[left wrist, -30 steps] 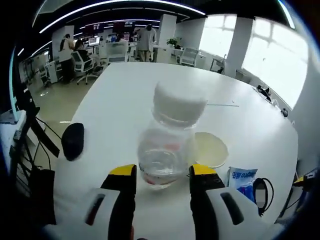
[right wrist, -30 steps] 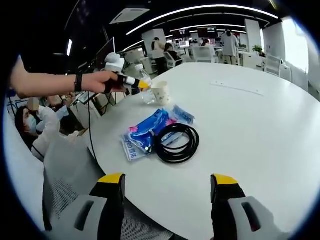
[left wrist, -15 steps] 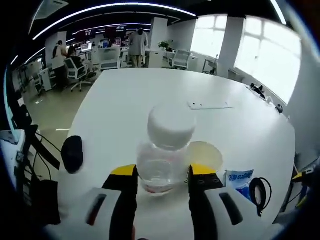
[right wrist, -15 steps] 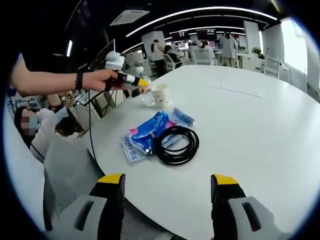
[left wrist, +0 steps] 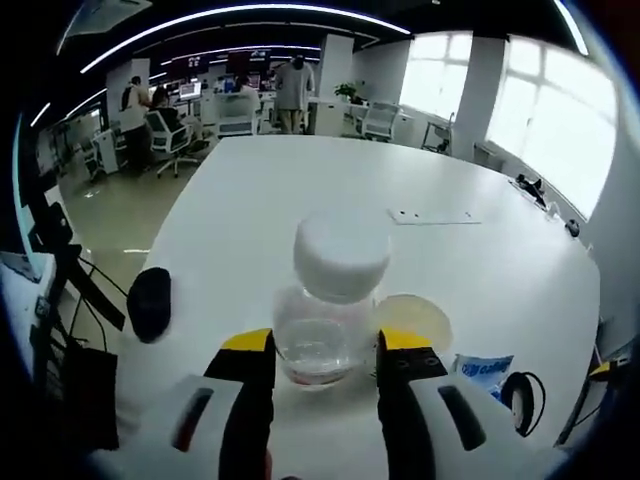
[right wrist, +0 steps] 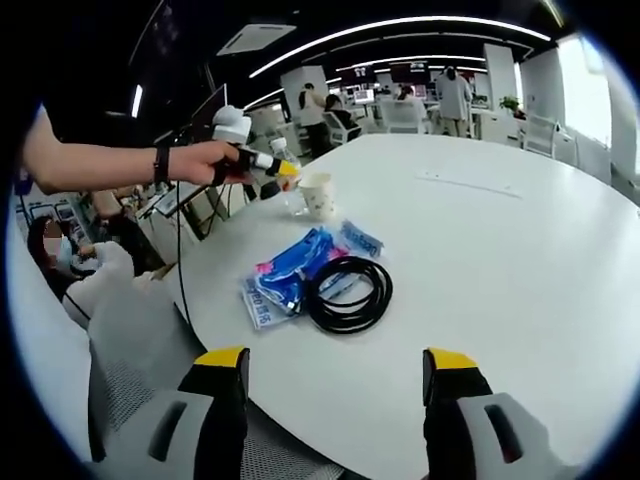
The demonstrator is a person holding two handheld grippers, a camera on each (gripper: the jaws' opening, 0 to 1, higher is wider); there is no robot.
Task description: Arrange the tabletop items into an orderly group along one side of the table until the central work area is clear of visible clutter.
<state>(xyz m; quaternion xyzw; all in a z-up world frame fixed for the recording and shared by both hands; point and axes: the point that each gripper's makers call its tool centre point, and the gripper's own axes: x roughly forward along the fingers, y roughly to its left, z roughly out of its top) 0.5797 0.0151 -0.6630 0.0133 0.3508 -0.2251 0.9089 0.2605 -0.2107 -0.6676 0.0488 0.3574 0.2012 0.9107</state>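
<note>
A clear plastic bottle with a white cap stands upright between my left gripper's yellow-tipped jaws, which press on both of its sides. A paper cup sits just right of it. In the right gripper view, a person's hand holds the left gripper at the bottle, next to the cup by the table's far left edge. Blue packets and a black cable coil lie ahead of my right gripper, which hangs open and holds nothing above the near table edge.
A black mouse lies left of the bottle near the white table's rim. A blue packet and the cable coil lie to the right. A thin paper strip lies farther out. Seated people and a chair stand beside the table.
The bottle between the left jaws stands more upright and a little lower in view than a second ago. The right gripper has stayed open and nearly still.
</note>
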